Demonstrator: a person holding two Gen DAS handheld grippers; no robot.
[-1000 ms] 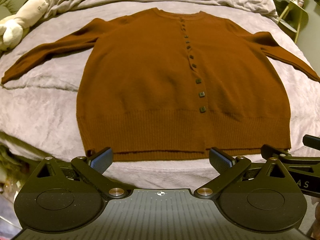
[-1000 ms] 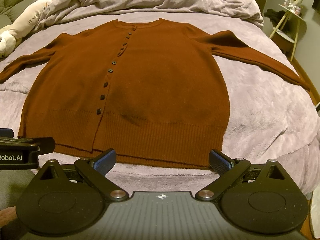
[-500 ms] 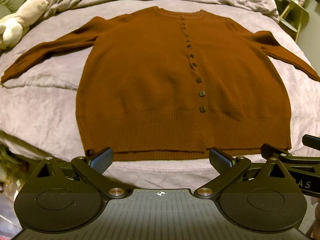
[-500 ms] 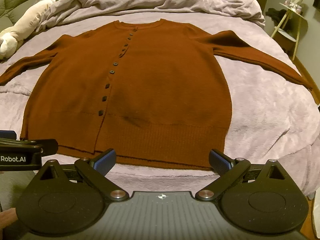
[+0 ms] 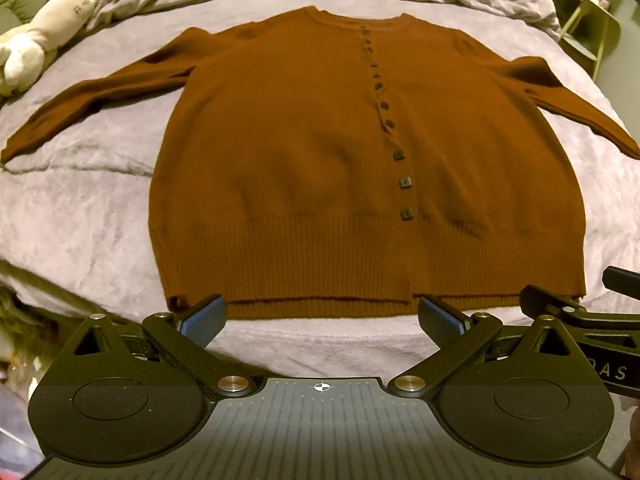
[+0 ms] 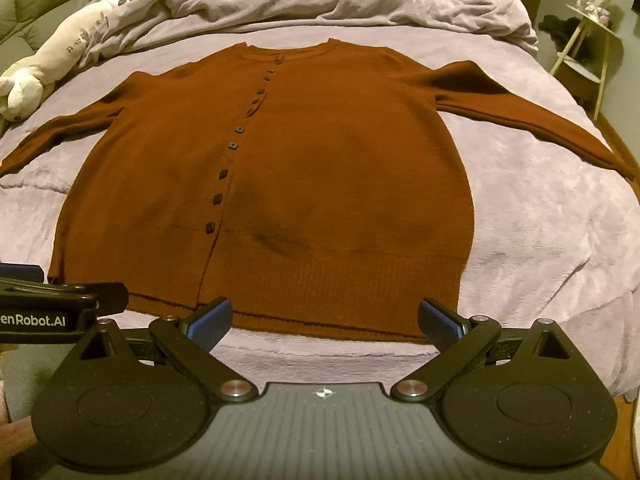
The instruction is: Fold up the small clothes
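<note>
Lilac bedding (image 5: 80, 208) carries a cream plush toy (image 5: 44, 36) at far left and a rust-brown buttoned cardigan (image 5: 320, 168) spread flat mid-bed, sleeves outstretched. Left gripper (image 5: 320, 318) and right gripper (image 6: 326, 320) hang at its hem, both with fingers spread wide, holding nothing.

Both views are taken low from the foot of the lilac-covered bed (image 5: 80, 208), facing its crumpled duvet. The spread rust-brown knitted cardigan (image 5: 312, 168) is shared: its hem lies near, seen from hem-left in the left view, hem-right in the right (image 6: 320, 168).
</note>
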